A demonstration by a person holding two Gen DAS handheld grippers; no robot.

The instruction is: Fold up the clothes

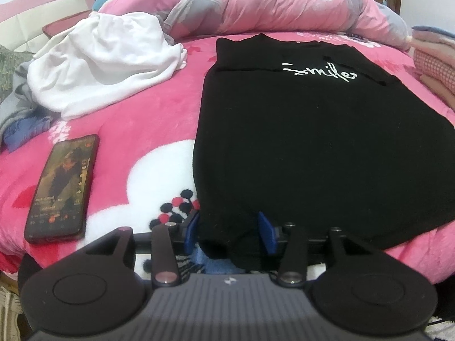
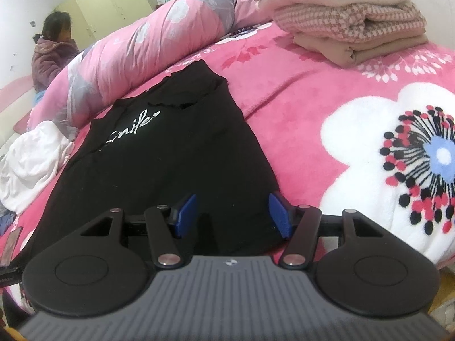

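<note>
A pink floral blanket (image 1: pixel 148 130) covers the bed; phone (image 1: pixel 61 186) at nine o'clock. Left gripper (image 1: pixel 227 230) and right gripper (image 2: pixel 231 213) both gape wide astride the black shirt's (image 1: pixel 312 147) hem, gripping nothing.

A: Count, garments spread flat? One black shirt (image 1: pixel 312 147).
B: Crumpled? One white garment (image 1: pixel 105 59).
A: Folded stack (image 2: pixel 352 20)? One.
B: Phones (image 1: pixel 61 187): one. Quilts (image 1: pixel 273 2): one. Blankets (image 2: pixel 327 91): one.

A black shirt (image 1: pixel 312 142) with white script is seen on a pink blanket (image 2: pixel 298 91) patterned with white flowers; blue pads (image 2: pixel 280 216) are noted, and a possibly houndstooth-checked folded pile (image 2: pixel 352 22).
</note>
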